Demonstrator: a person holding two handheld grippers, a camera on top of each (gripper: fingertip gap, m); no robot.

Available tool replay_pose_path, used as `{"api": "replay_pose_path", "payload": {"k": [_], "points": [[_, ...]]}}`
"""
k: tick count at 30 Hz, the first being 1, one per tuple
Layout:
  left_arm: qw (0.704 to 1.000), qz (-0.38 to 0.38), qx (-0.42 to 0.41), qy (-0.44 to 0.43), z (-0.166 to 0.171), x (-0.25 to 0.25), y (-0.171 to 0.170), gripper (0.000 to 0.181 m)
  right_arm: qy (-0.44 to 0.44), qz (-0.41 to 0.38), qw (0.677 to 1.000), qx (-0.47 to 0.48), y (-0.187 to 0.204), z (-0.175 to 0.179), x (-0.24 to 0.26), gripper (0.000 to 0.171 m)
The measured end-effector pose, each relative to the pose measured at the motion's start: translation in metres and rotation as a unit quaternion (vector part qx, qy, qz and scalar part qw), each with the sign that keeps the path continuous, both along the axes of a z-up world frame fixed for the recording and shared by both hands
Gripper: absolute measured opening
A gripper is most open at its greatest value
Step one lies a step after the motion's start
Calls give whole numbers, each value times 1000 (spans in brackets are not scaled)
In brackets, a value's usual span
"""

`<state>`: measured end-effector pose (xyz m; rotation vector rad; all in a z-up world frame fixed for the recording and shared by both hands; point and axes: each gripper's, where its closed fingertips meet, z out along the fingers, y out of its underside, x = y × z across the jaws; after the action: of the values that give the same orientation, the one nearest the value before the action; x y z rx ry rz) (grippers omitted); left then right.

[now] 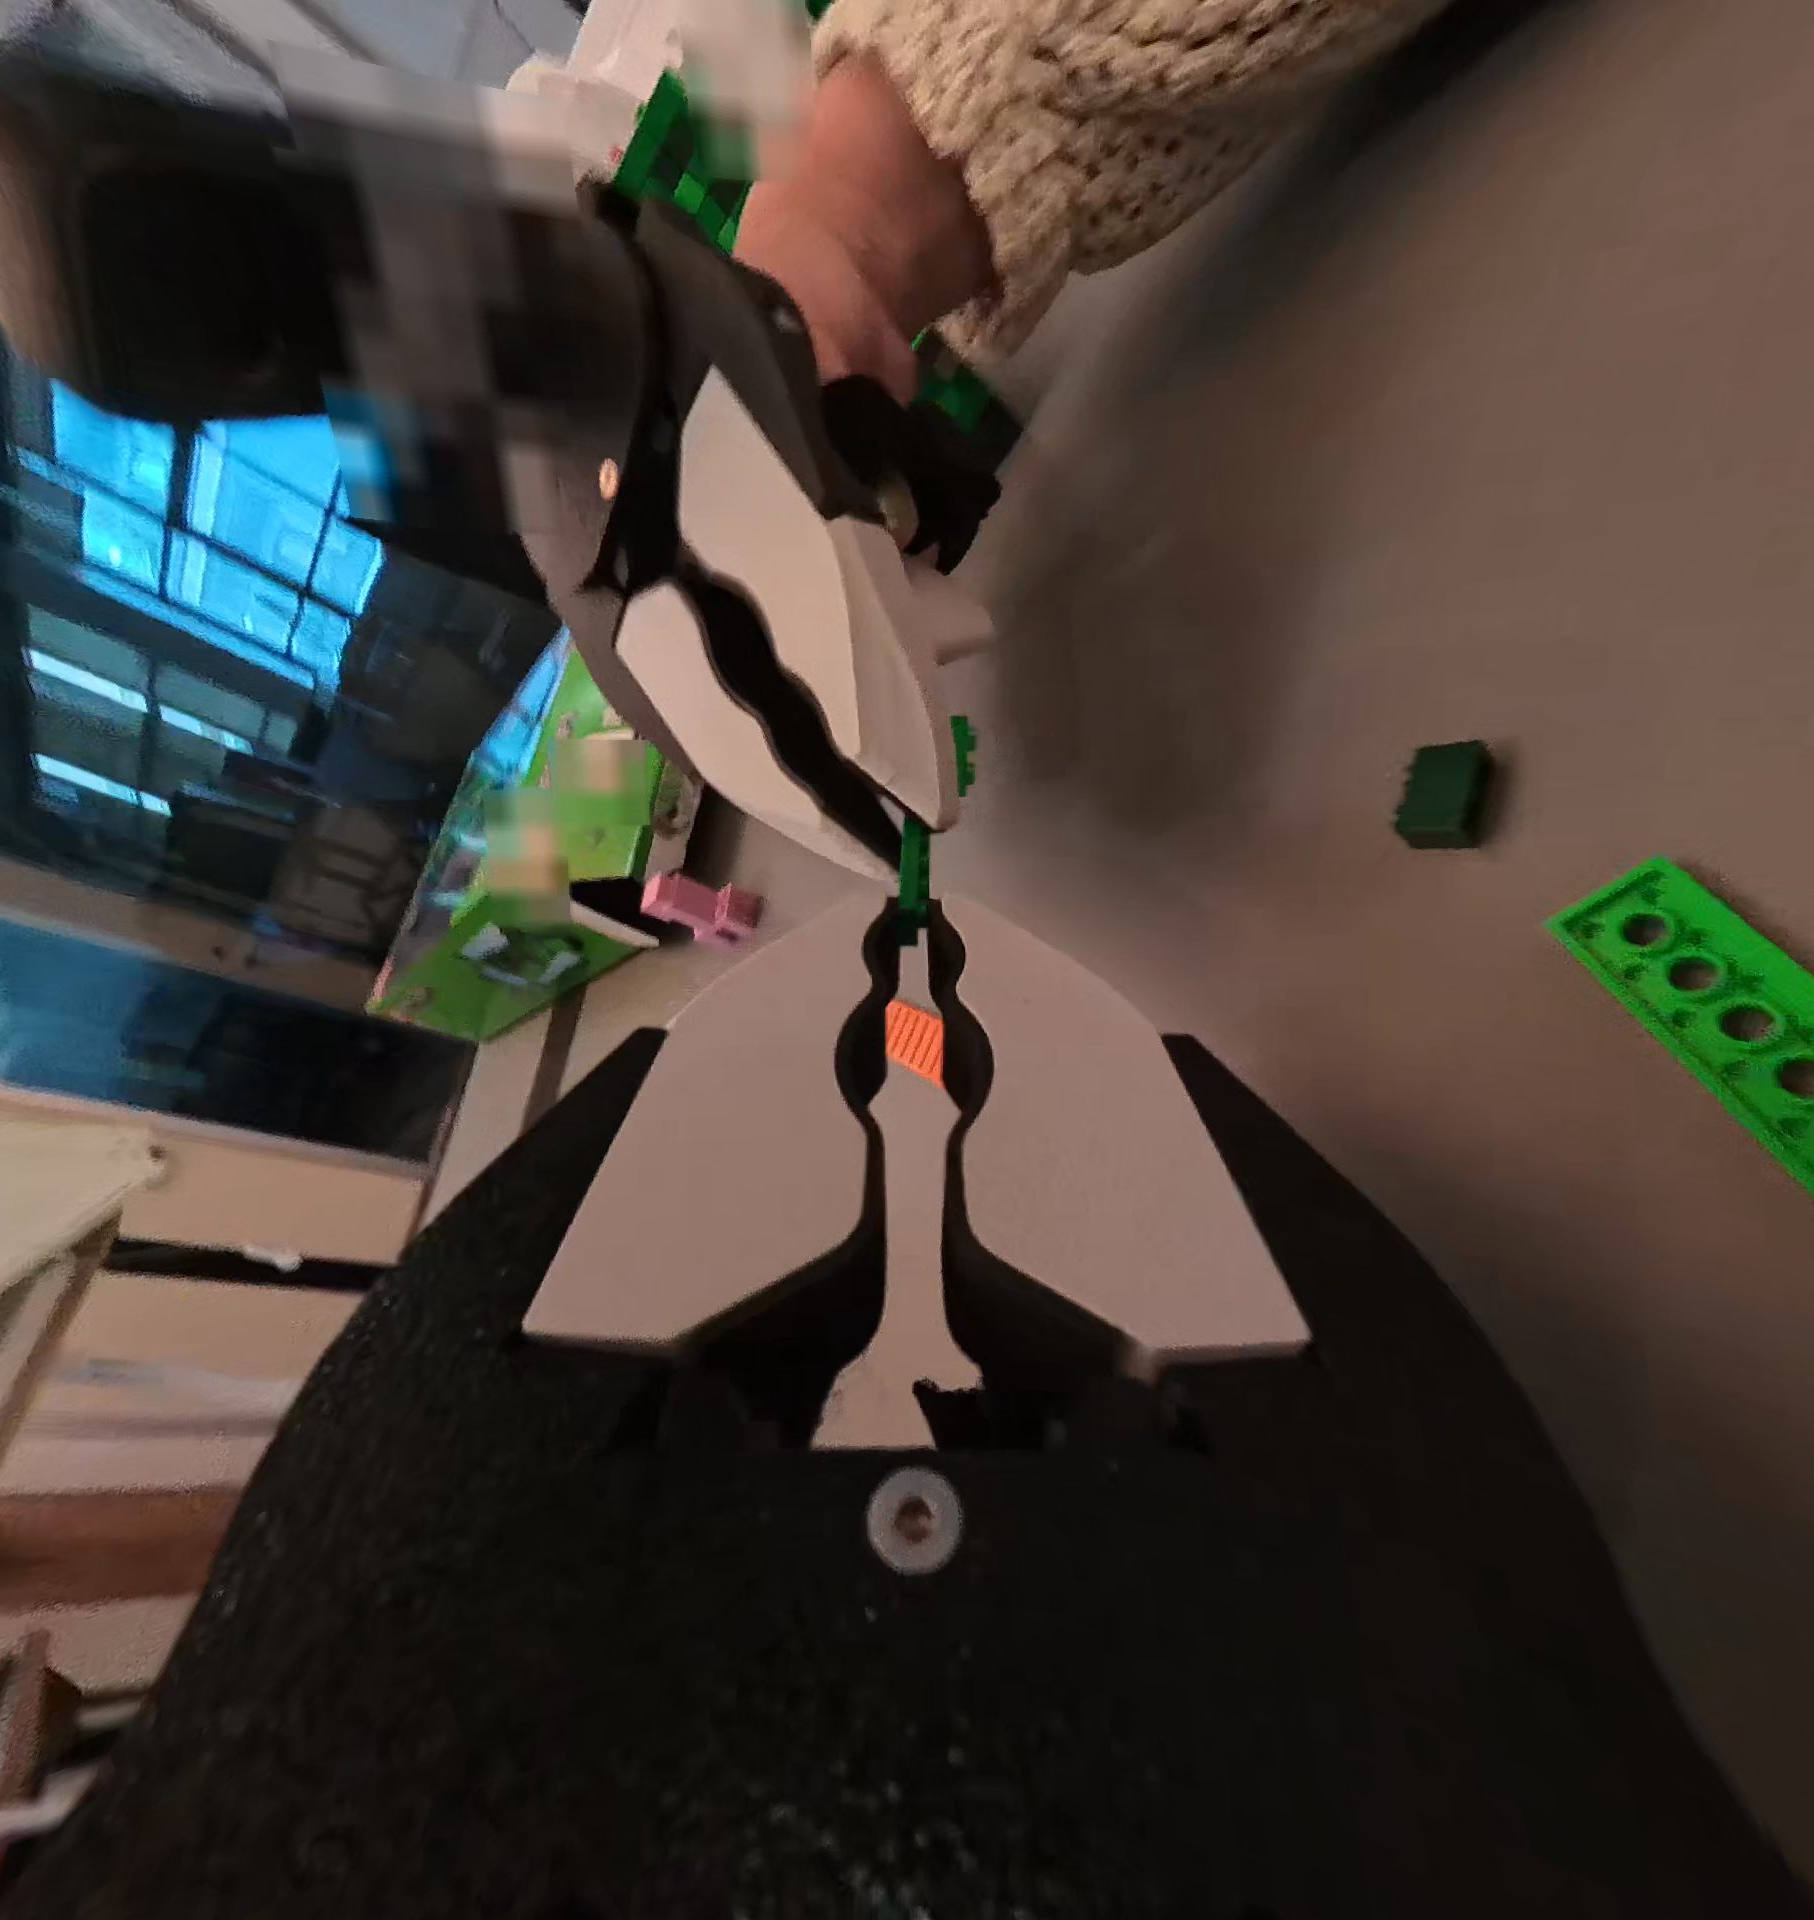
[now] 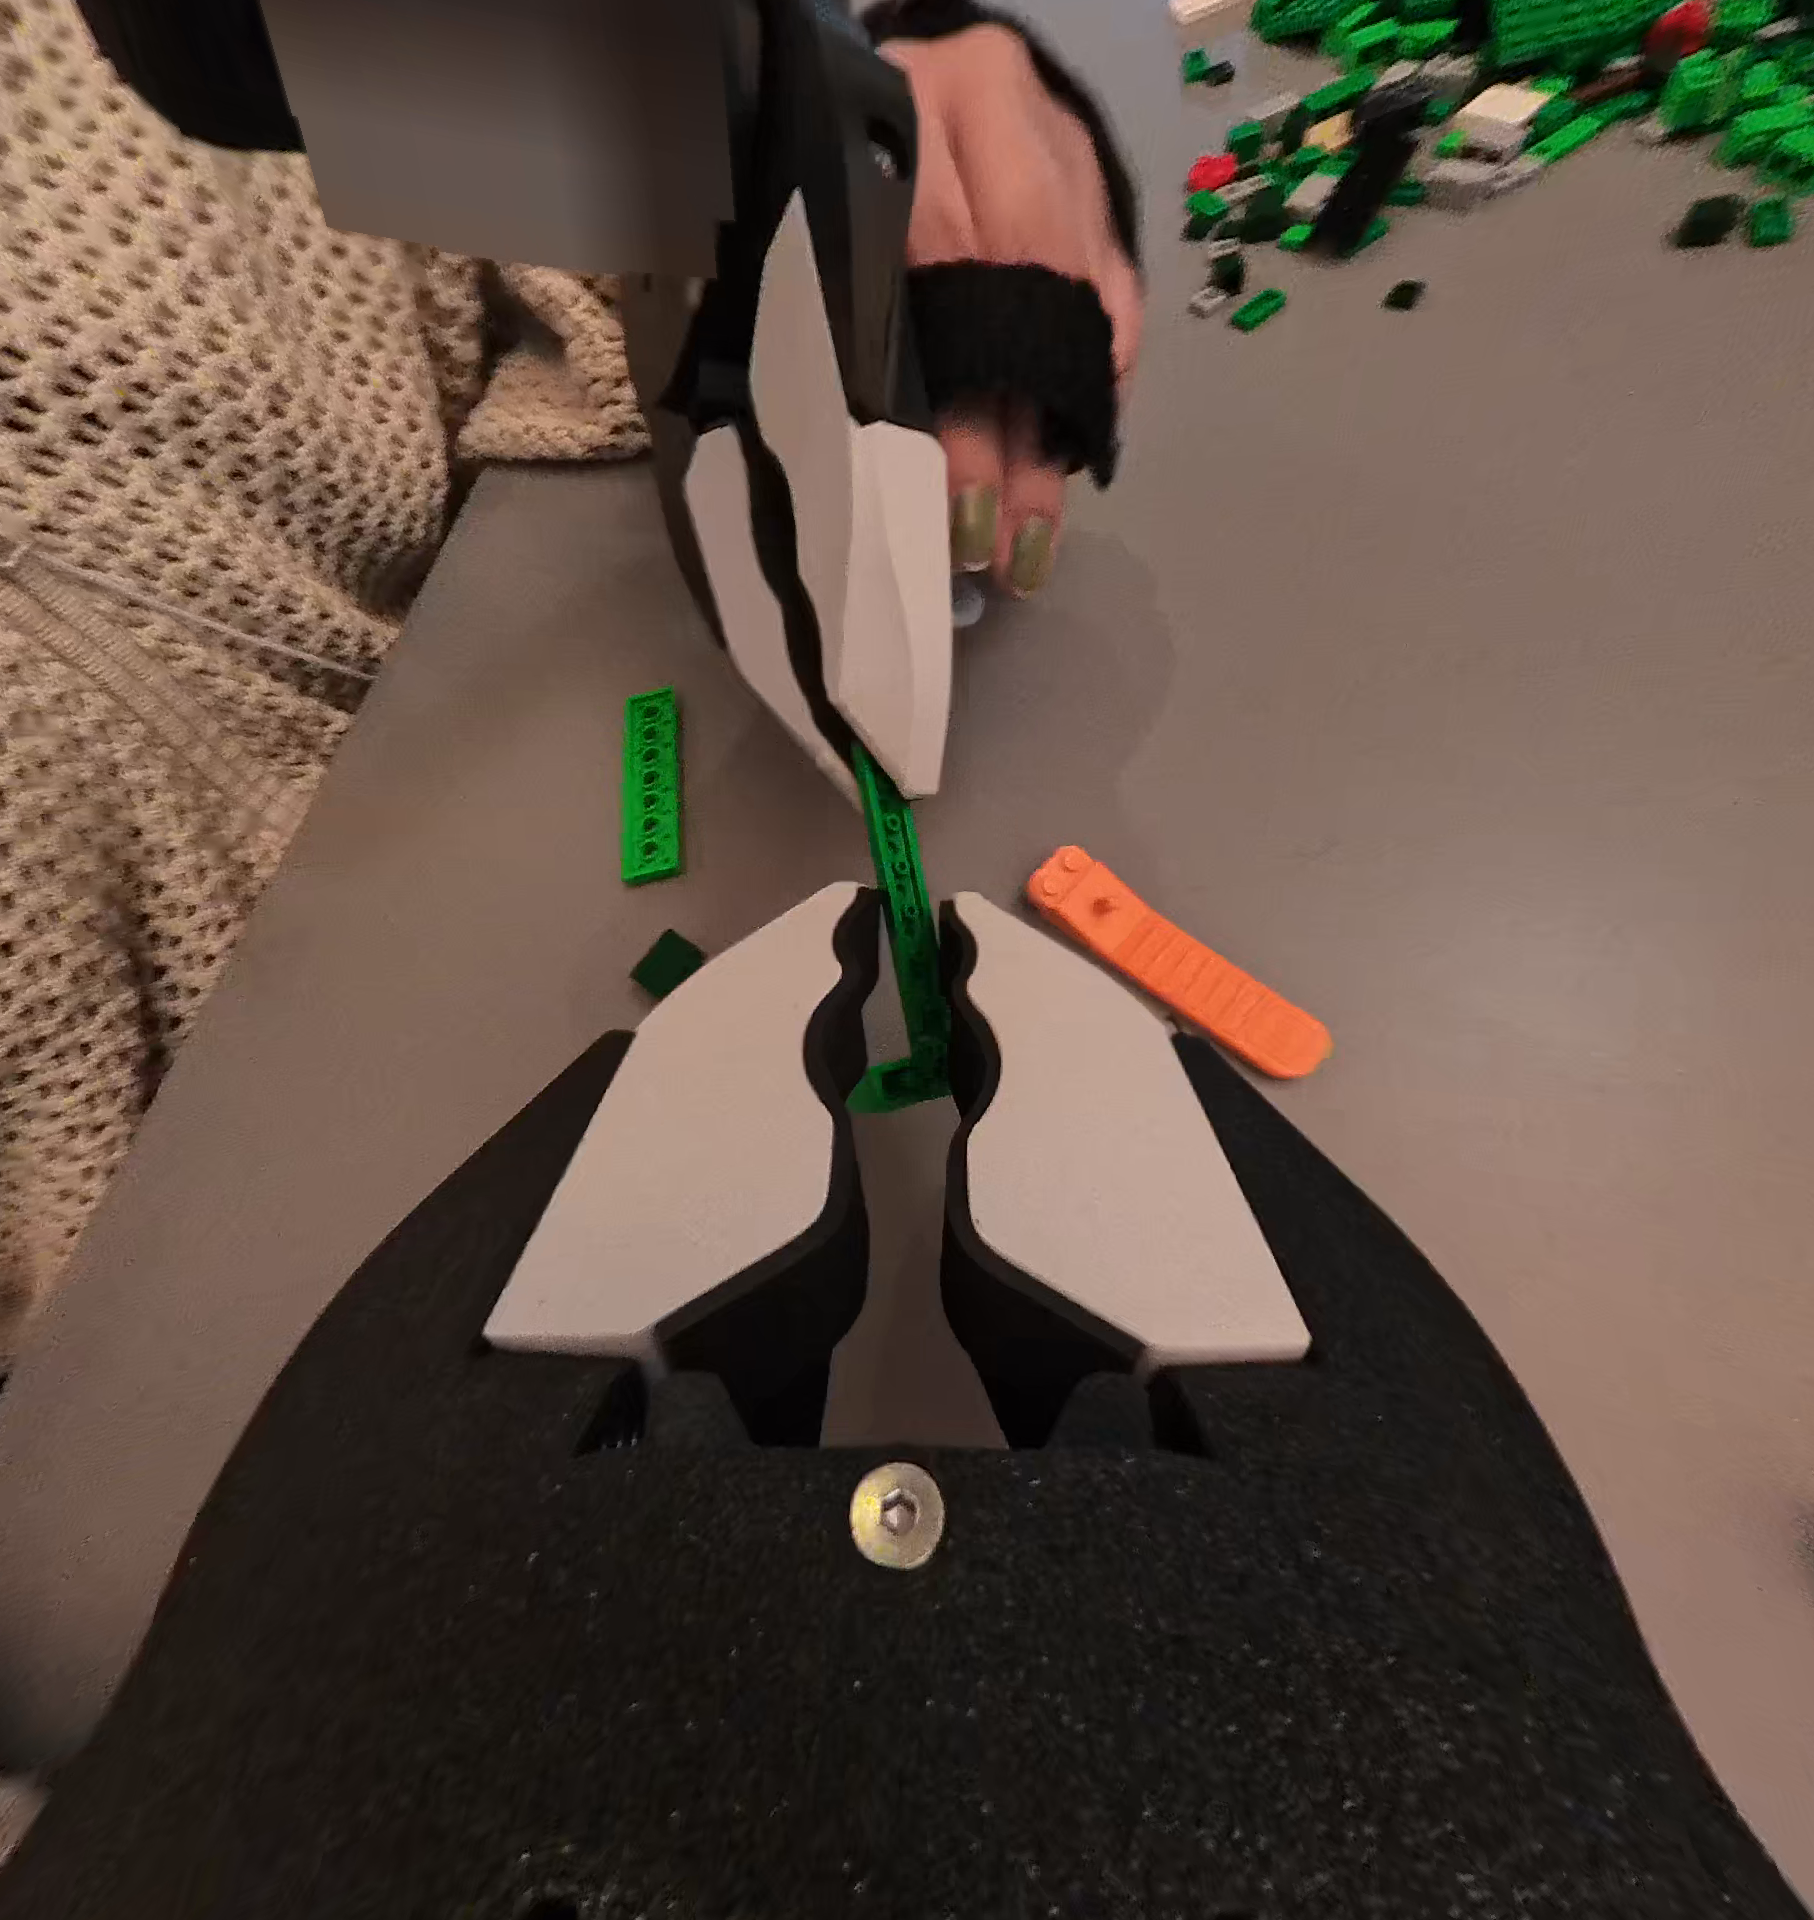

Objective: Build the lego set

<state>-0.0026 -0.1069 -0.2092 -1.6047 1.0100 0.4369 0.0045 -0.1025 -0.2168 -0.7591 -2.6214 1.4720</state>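
A long dark green lego plate [image 2: 908, 925] is held in the air between both grippers, above the grey table [image 2: 1402, 727]. My right gripper [image 2: 903, 920] is shut on its near end, where a small green piece [image 2: 887, 1086] sticks out sideways. My left gripper [image 2: 882, 779] comes down from above and is shut on the far end. In the left wrist view the plate [image 1: 915, 883] shows edge-on between my left gripper [image 1: 913, 920] and the right gripper [image 1: 908, 831], tip to tip.
On the table lie a bright green plate [image 2: 651, 784], a dark green tile [image 2: 667, 961] and an orange brick separator [image 2: 1183, 971]. A pile of loose bricks [image 2: 1505, 125] sits at the back right. A green lego box [image 1: 508, 904] and a pink piece [image 1: 700, 909] lie beyond. Left and right tips are no more than a few centimetres apart. My right gripper's tips are some 6 centimeters from the orange brick separator [image 2: 1183, 971].
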Motion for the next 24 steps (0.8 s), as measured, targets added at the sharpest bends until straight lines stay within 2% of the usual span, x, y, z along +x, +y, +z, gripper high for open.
{"api": "replay_pose_path", "payload": {"k": [3,6,8,11,15,17,19,21,24], "points": [[996,39,-31,-72,0,-10,3,4,66,-63,996,17,18,15,-17,26],[975,55,-92,-196,2,-15,2,4,147,-110,982,48,33,41,-22,28],[952,55,-146,-265,1,-15,0,4,168,-116,975,86,32,47,-18,27],[928,42,-206,-307,-3,-10,-3,4,161,-73,969,174,16,24,-6,28],[931,42,-224,-287,-6,-8,-4,4,124,-32,961,245,1,-9,-4,19],[933,36,-224,-278,-6,-6,-6,4,121,-27,967,224,-6,-10,-9,6],[939,46,-204,-274,-1,-10,-4,5,121,-46,970,208,-5,-9,-16,5],[942,73,-154,-290,11,-21,2,32,134,-78,974,162,-3,1,-25,5],[929,83,-104,-344,30,-31,7,52,150,-130,980,-3,-6,35,-38,4]]}}
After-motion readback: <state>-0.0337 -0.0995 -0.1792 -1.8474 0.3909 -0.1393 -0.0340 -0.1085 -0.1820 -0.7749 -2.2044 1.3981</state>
